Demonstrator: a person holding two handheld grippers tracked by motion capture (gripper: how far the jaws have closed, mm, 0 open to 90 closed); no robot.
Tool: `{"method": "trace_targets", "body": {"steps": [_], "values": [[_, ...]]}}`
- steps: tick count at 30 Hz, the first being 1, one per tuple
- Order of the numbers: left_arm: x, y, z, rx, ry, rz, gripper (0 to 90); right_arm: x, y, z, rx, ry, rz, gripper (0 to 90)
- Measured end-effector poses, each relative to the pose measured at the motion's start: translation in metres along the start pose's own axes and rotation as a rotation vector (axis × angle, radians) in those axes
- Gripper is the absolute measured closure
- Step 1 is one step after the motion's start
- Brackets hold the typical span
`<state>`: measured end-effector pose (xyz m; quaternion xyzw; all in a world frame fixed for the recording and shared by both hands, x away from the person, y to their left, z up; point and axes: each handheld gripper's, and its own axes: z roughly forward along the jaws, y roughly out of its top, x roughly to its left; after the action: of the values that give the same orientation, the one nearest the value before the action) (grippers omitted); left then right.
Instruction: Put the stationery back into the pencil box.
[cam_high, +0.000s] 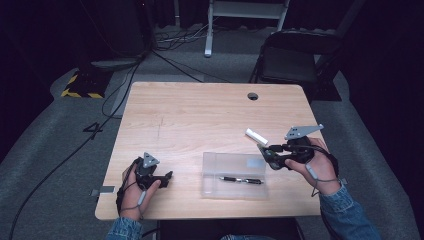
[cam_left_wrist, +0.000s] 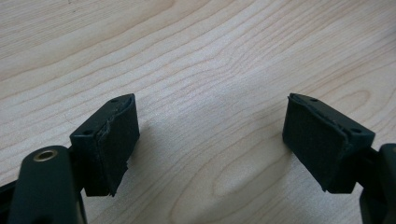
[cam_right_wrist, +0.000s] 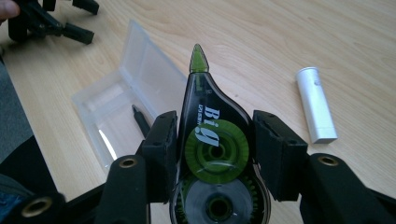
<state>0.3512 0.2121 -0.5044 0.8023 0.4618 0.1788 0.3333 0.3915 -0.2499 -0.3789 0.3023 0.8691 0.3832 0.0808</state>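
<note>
Right gripper (cam_right_wrist: 210, 154): jaws clenched on a tape roller (cam_right_wrist: 212, 140), one pad on each flat side of its dark body, green reels showing between them; green tip (cam_right_wrist: 199, 58) pointing straight ahead, so the roller's long axis runs along the jaws. In the high view the right gripper (cam_high: 266, 156) hangs above the table (cam_high: 200, 110) near its right edge, well toward the near side, nose aimed left and a little down. Case (cam_high: 234, 175): clear plastic, lid laid open, lying just left of the roller's tip, beside the middle of the near edge; long axis parallel to that edge. From the gripper's own camera the case (cam_right_wrist: 126, 98) sits ahead and to the left of the tip, not under it. Pen (cam_high: 242, 180): dark, lying lengthwise in the near half of the case. Judgement: if the roller is bound for the case, the tip must swing left and down and settle alongside the pen; the right hand is much the nearer. White stick (cam_high: 256, 136): lying on the table just beyond the gripper, apart from the case. Left gripper (cam_high: 162, 178): jaws released, wide apart, bare wood between the pads (cam_left_wrist: 116, 140); resting near the near-left corner, well left of the case.
</note>
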Motion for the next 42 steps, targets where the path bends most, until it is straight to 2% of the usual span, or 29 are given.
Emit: {"method": "trace_targets", "body": {"steps": [9,16,24,38,42], "values": [[0.0,0.0,0.0,0.001,0.0,0.0,19.1,0.011,0.002,0.006,0.024,0.035,-0.042,52.7],[0.0,0.0,0.0,0.0,0.0,0.0,19.1,0.021,0.002,0.017,0.051,0.081,-0.084,52.7],[0.0,0.0,0.0,0.002,0.0,0.001,19.1,0.027,-0.001,0.031,0.094,0.11,-0.125,52.7],[0.0,0.0,0.0,0.0,-0.003,-0.004,18.9,0.037,-0.01,0.059,0.208,0.172,-0.187,52.7],[0.0,0.0,0.0,0.0,-0.002,-0.004,18.9,0.038,-0.012,0.064,0.233,0.187,-0.183,52.7]]}}
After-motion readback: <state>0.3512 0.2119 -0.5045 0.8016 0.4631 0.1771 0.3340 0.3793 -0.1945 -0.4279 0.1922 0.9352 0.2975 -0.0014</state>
